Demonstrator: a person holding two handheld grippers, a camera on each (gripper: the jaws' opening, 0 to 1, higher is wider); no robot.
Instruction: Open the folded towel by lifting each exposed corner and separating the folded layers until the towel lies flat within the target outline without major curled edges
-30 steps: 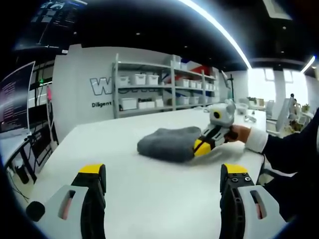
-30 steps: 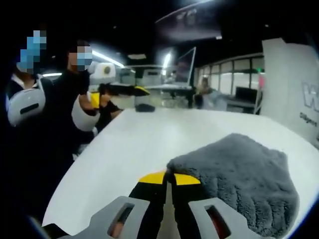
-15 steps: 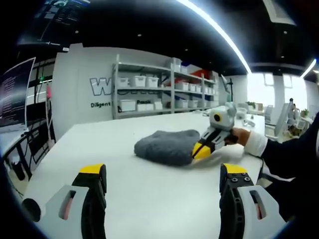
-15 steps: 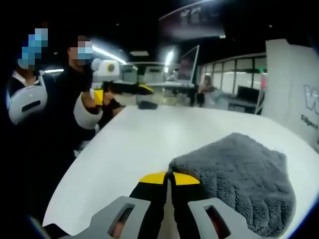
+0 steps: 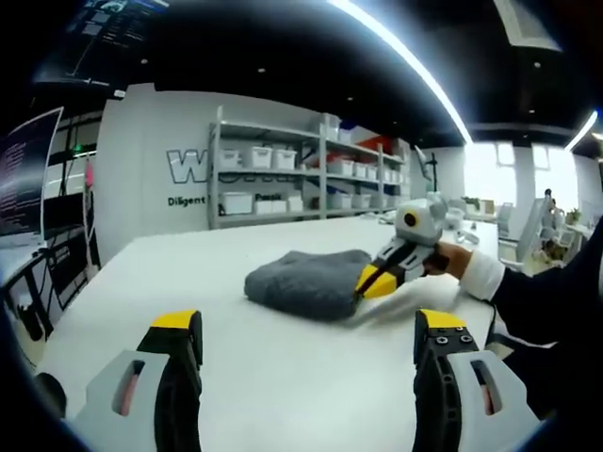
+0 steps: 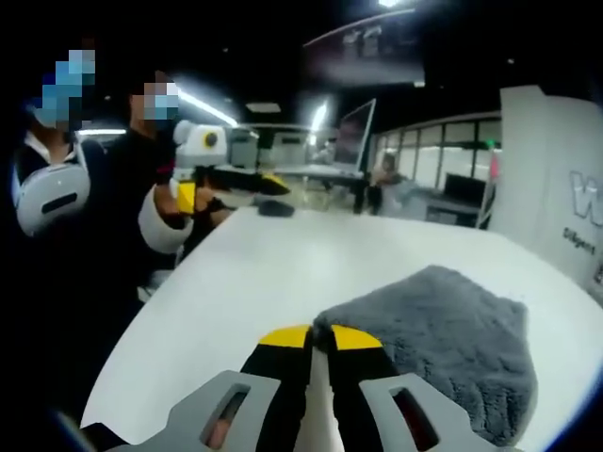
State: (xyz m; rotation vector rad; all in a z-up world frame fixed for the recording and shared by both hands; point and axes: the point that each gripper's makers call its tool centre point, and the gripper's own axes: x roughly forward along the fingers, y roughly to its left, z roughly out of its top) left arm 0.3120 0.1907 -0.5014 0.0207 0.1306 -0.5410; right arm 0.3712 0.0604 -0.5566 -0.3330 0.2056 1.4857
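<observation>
White tabletop (image 5: 283,377) carries our folded grey towel (image 5: 306,281) mid-surface; our right tongs (image 6: 320,339) pinch its near corner, jaws closed, while our left tongs (image 5: 306,330) hang wide open, well short.

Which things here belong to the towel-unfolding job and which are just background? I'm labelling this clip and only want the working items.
Part of the job:
grey towel, still folded
right gripper, jaws closed on the towel's corner
left gripper, jaws apart, off the towel
white table

Just lying about:
shelving with white bins
dark object at the table's far end
</observation>
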